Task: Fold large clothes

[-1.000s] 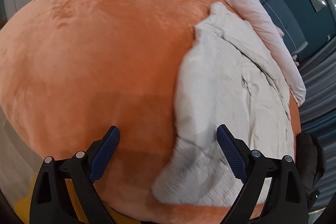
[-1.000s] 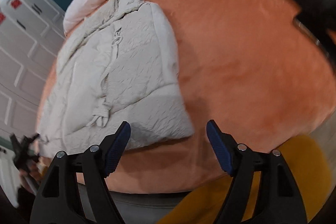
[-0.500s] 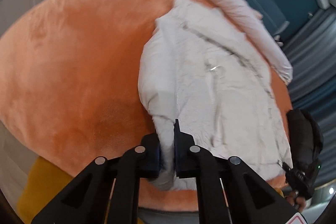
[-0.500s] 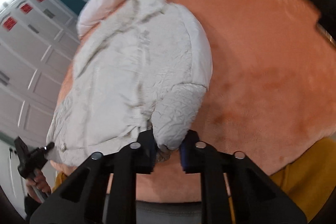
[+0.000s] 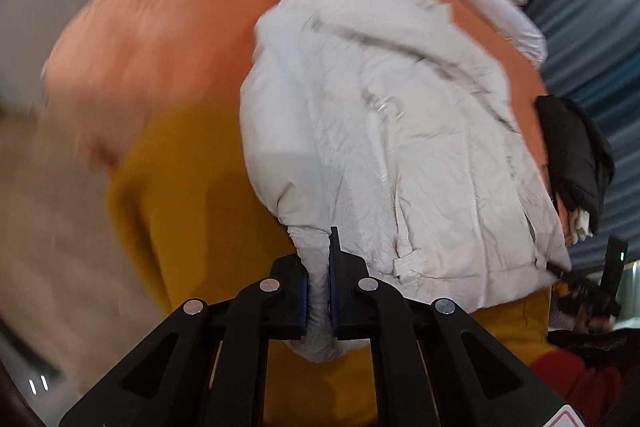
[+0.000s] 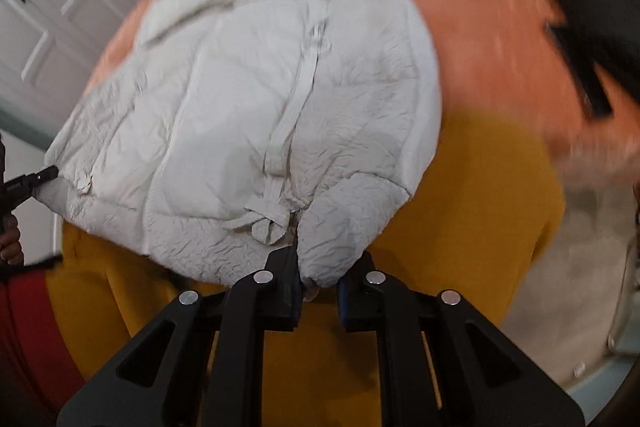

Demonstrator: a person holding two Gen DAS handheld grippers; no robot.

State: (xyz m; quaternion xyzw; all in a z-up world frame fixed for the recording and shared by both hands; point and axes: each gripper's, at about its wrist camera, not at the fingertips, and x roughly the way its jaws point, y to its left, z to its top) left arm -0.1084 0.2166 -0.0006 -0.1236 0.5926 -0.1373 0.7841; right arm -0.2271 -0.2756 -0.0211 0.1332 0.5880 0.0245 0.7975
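**Both hem corners pinched, jacket stretching away ahead of us**

Closest in, our left gripper point(image 5: 318, 301) has its jaws pressed together on a bunched corner of the white puffer jacket point(image 5: 400, 131); the fabric squeezes out both above and below the pads. Our right gripper point(image 6: 318, 293) pinches the other bottom corner, a thicker wad, so its jaws stand slightly further apart though they bear firmly on the cloth. Over the last second both pairs of jaws have been closing, each with that corner between them.

From each pair of jaws the jacket point(image 6: 248, 99) runs up and away. Its long axis, marked by the zip line point(image 6: 308, 67), points straight ahead of the right jaws, and the collar end is the farthest part. In the left view the body of the jacket lies ahead and to the right of the jaws; in the right view it lies ahead and to the left. So the garment hangs between our two grippers, hem nearest, with neither hand closer to the collar.

Below the lifted hem shows yellow cloth point(image 6: 480, 195). The upper part appears to rest on the orange blanket point(image 5: 168, 27). A black garment point(image 5: 576, 155) lies beyond, at the blanket's right edge.

We judge that the coming fold carries the hem forward along that axis toward the collar, both hands level.
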